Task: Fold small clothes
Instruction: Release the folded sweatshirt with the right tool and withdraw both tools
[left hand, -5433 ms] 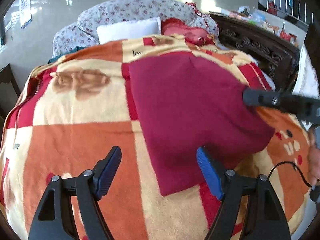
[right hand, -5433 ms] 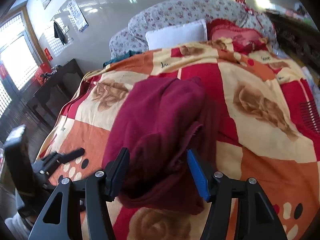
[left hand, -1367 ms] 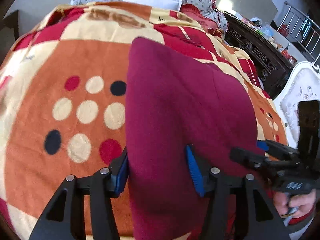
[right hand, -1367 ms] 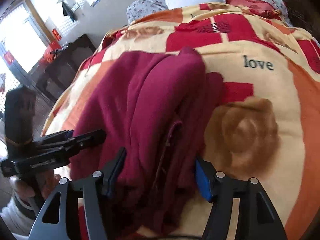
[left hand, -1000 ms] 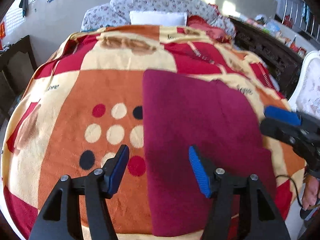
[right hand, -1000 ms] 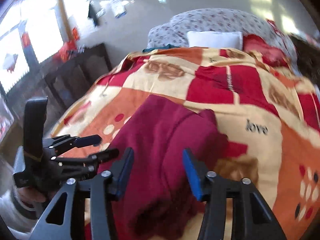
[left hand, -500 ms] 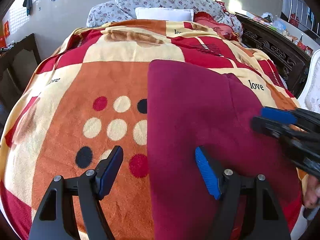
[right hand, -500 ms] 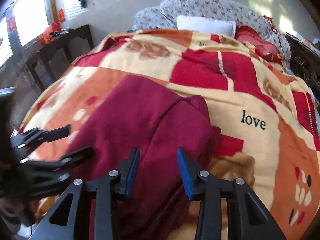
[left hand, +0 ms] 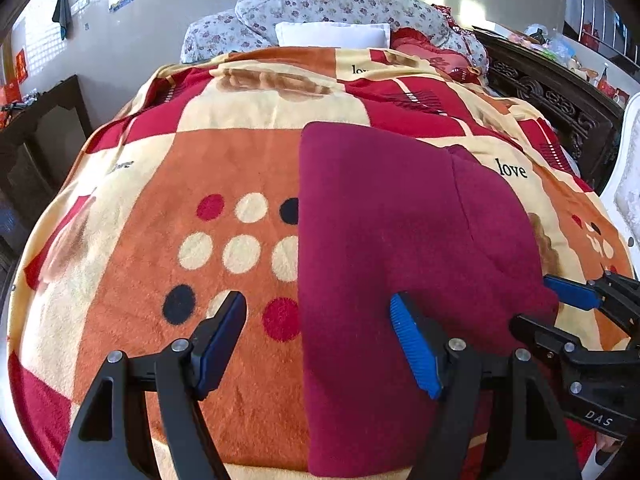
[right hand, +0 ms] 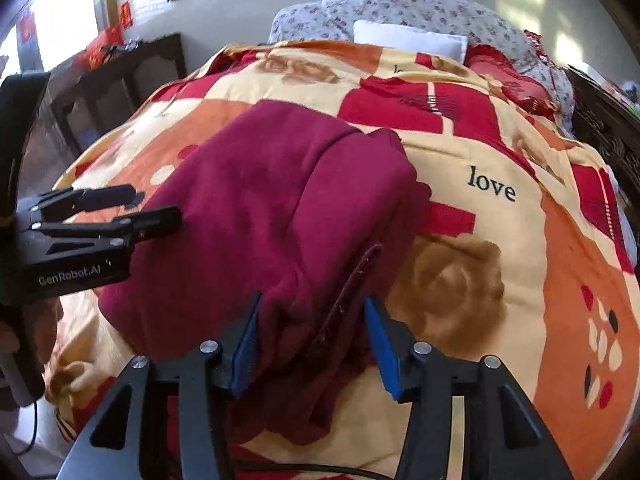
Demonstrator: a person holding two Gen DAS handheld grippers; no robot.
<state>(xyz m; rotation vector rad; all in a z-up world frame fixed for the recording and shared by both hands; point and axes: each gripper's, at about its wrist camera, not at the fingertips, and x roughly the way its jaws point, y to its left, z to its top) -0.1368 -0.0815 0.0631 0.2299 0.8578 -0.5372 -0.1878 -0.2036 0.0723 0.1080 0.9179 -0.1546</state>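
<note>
At nine o'clock, the left gripper point(left hand: 318, 342) gapes wide and empty astride the maroon garment's point(left hand: 400, 232) straight edge on the patterned blanket point(left hand: 140, 220); at three, the right gripper point(right hand: 310, 338) straddles bunched layers, half-open, probably aligning corners.

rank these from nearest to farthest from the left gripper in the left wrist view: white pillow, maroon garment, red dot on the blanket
1. maroon garment, partly between the fingers of the left gripper, right side
2. red dot, just ahead, left of the garment
3. white pillow, far end of the bed
</note>
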